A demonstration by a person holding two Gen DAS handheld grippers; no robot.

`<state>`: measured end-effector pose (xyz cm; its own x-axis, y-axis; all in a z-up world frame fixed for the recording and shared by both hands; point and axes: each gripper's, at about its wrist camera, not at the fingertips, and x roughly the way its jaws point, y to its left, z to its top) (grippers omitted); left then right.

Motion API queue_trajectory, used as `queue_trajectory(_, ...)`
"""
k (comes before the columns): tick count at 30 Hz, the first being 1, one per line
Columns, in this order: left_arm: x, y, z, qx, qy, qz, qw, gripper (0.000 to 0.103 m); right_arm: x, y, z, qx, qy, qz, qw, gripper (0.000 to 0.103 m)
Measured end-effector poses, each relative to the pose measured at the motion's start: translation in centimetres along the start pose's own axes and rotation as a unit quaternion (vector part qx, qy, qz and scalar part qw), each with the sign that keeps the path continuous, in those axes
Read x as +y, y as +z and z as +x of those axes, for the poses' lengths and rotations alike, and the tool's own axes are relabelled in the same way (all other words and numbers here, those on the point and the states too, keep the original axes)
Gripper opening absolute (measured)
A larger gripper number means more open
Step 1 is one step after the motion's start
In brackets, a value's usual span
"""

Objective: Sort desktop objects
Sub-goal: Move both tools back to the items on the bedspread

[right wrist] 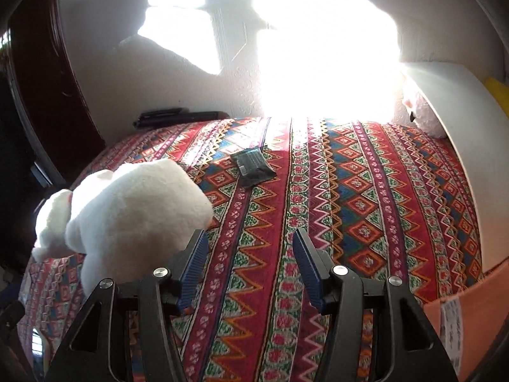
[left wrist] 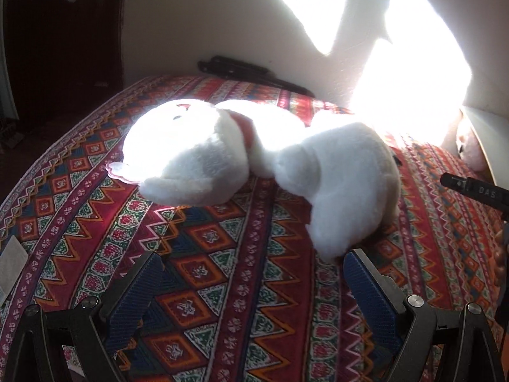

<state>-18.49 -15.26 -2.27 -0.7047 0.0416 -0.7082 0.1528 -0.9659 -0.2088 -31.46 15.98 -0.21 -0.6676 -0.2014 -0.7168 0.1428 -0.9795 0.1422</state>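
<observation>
A white plush toy (left wrist: 261, 159) with a red collar lies on its side on the patterned tablecloth (left wrist: 222, 270). My left gripper (left wrist: 253, 259) is open and empty, just in front of the toy; its right pad (left wrist: 369, 286) is close to the toy's hind end. In the right wrist view the same toy (right wrist: 127, 210) lies at the left, beside my open, empty right gripper (right wrist: 249, 238). A dark flat packet (right wrist: 253, 165) lies farther back on the cloth.
A black folded object (left wrist: 251, 73) lies along the wall at the back. A pink plush (right wrist: 420, 111) sits behind a white board (right wrist: 470, 146) at the right. An orange box (right wrist: 470, 318) is at the front right. A white card (left wrist: 11, 264) lies at the left edge.
</observation>
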Motion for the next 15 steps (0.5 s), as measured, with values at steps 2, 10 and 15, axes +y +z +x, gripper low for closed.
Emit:
queue_trajectory(2, 0.2, 0.6, 1.2, 0.011, -0.017, -0.012, 0.9997, 0.096, -0.3, 1.6, 4.1, 0.019, 0.007, -0.002, 1.000, 0.059)
queue_trajectory(10, -0.9, 0.6, 3.7, 0.034, -0.011, 0.009, 0.9993, 0.096, 0.0, 7.2, 14.8, 0.041, 0.045, -0.004, 0.998, 0.077)
queue_trajectory(15, -0.9, 0.2, 4.5, 0.046, -0.001, 0.010, 0.9989, 0.096, 0.8, 7.3, 18.0, 0.046, 0.021, -0.029, 0.998, 0.050)
